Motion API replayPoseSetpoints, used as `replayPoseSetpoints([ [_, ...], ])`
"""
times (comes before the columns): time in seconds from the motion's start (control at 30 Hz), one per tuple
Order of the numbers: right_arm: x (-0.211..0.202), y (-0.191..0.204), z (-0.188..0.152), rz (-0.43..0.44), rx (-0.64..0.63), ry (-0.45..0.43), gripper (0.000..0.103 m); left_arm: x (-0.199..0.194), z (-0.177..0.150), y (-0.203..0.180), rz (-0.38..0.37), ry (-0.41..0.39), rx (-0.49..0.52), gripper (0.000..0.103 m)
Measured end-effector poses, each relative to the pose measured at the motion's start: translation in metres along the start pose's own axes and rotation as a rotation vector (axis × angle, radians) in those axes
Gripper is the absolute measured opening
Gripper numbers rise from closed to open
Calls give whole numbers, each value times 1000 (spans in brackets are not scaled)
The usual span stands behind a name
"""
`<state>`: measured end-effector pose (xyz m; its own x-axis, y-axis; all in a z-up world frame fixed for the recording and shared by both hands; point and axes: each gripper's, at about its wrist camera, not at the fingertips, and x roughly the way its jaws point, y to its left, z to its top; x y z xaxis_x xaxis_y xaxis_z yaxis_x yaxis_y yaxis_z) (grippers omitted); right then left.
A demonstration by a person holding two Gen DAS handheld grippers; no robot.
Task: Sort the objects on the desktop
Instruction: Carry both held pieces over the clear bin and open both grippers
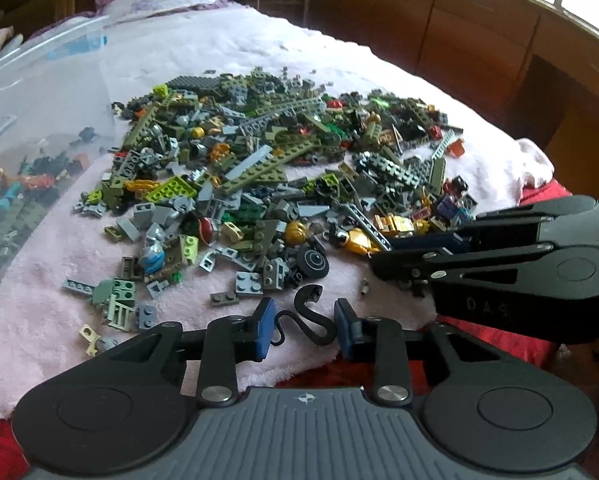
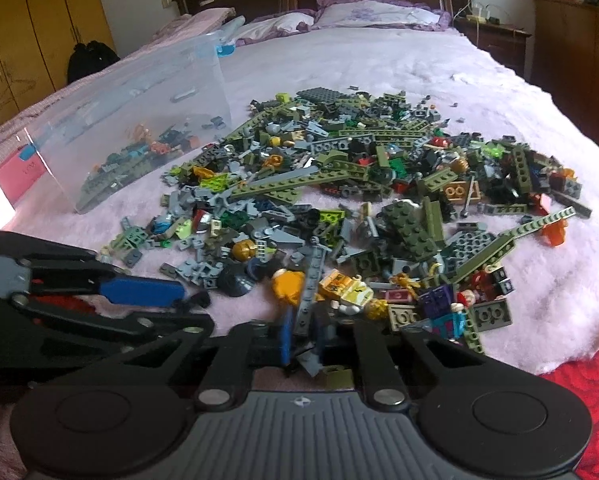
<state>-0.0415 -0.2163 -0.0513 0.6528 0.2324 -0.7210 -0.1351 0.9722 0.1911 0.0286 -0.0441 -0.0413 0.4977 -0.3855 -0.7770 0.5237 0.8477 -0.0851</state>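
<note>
Letters "DAS" mark the right gripper (image 1: 383, 258), its finger state unclear; left gripper (image 1: 304, 326) spread wide around a black curved piece (image 1: 305, 318) beside the brick pile (image 1: 259, 168).

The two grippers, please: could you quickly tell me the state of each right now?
Left gripper: open, its fingers either side of a black curved piece, not clamped.
Right gripper: cannot tell; its fingertips are blurred among the bricks.

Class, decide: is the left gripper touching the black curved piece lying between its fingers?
Apart. The left wrist view shows the left gripper open, with pink blanket visible between each blue pad and the black curved piece.
</note>
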Motion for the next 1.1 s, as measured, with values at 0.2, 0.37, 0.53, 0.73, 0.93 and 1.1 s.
replayPoseSetpoints([
  [0.2,-6,-2,2,3,10,-15,8,-13,6,2,20,-35,-13,33],
  [0.37,-12,1,9,28,18,-35,8,-22,14,9,48,-50,-41,33],
  [0.53,-15,8,19,51,-4,-51,8,-32,19,17,84,-76,-59,33],
  [0.73,-20,21,52,110,-28,-97,8,-53,34,28,149,-141,-71,33],
  [0.93,-22,46,97,184,-82,-157,8,-79,60,50,228,-213,-94,33],
  [1.1,-18,77,144,248,-140,-206,8,-102,84,86,306,-271,-132,33],
])
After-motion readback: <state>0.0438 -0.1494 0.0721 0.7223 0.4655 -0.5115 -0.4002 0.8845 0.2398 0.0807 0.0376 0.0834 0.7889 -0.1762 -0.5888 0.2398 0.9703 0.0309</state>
